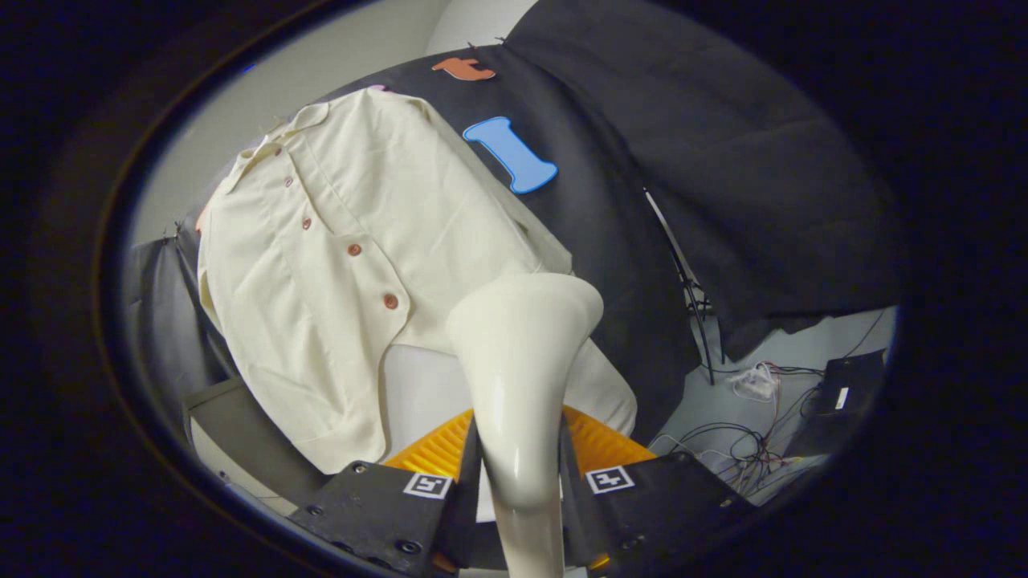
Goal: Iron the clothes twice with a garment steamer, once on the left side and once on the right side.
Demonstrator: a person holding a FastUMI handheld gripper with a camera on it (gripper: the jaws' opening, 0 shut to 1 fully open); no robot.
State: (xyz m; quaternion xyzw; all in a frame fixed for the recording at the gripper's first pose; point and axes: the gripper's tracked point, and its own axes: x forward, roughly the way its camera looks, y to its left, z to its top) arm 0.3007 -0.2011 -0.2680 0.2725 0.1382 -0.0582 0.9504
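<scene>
Steamer [522,377], a glossy cream-white handheld garment steamer, stands clamped in the gripper [520,482]: its slim handle rises between the two fingers, both of which press against its sides, so the jaws are narrowed onto it with no gap showing. Each finger carries a small square black-and-white marker tag [427,485] on its top face, one on either side of the handle. From the fingers the steamer's body runs forward and widens into a flared, rounded head, which sits just in front of the lower right part of the shirt [321,265]; whether the head touches the fabric cannot be told. Just beyond the fingers and behind the handle lies a ribbed orange piece [598,441], partly hidden. Past that hangs the shirt, a cream button-up with a collar at the top and a row of brown buttons [354,250] running down its placket. It appears tilted in the view, hanging open below the last button, where a white surface [422,393] shows through. Behind the shirt hangs the black cloth wall [723,160]. Off to the right of the steamer, on the pale floor, lie a tangle of thin cables [739,449] and a flat black box [843,385].
</scene>
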